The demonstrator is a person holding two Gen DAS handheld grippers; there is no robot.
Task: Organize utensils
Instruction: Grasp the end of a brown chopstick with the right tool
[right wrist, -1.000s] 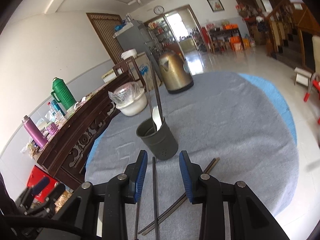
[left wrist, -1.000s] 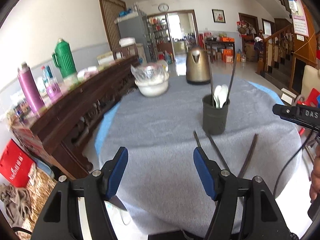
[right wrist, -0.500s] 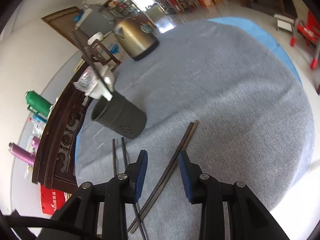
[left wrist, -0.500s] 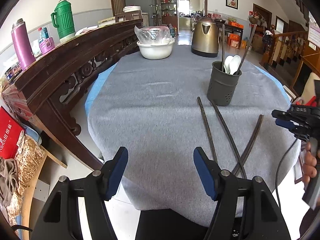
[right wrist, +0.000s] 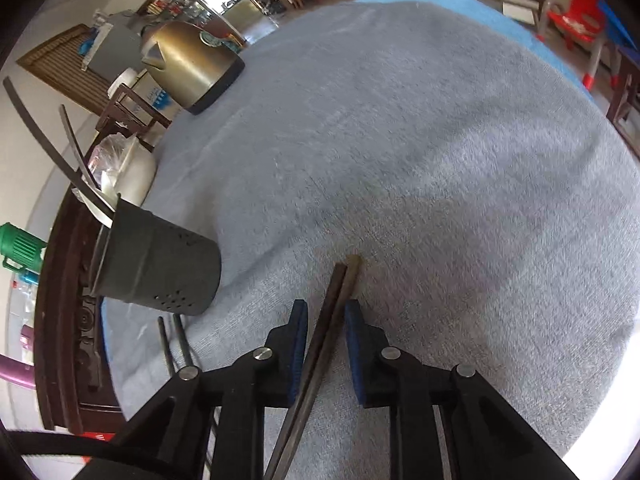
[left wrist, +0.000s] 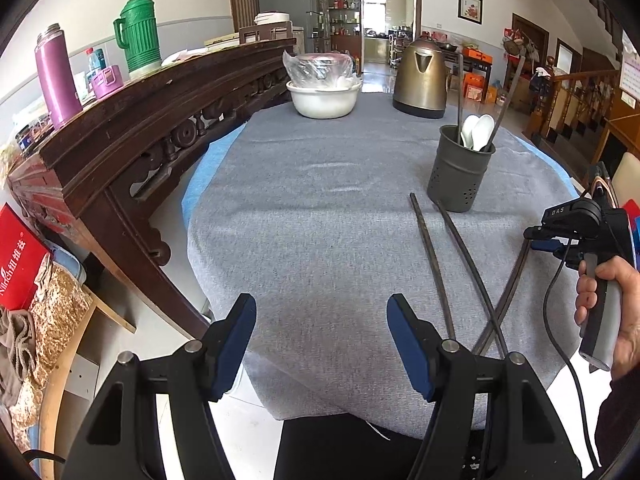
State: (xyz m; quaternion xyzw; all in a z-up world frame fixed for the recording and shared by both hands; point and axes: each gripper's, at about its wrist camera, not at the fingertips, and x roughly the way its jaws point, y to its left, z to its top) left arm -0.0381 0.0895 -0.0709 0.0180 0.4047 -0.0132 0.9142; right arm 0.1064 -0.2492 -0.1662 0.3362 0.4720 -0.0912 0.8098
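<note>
A dark grey utensil holder (left wrist: 460, 168) stands on the grey tablecloth (left wrist: 320, 216) with two white spoons (left wrist: 476, 132) and dark chopsticks in it. It also shows in the right wrist view (right wrist: 156, 268). Several dark chopsticks (left wrist: 432, 256) lie loose in front of it. My left gripper (left wrist: 320, 344) is open and empty over the near table edge. My right gripper (right wrist: 326, 328) is open, low over the cloth, with a pair of chopsticks (right wrist: 332, 312) lying between its fingers. It shows at the right in the left wrist view (left wrist: 560, 232).
A gold kettle (left wrist: 422, 74) and a white bowl covered in plastic (left wrist: 323, 92) stand at the far side. A carved wooden sideboard (left wrist: 132, 128) with a green flask (left wrist: 138, 36) and a purple flask (left wrist: 56, 76) runs along the left.
My right gripper has dropped and tilted down onto the right-hand pair of chopsticks, which now lie between its fingers. My left gripper has drawn back, still open.
</note>
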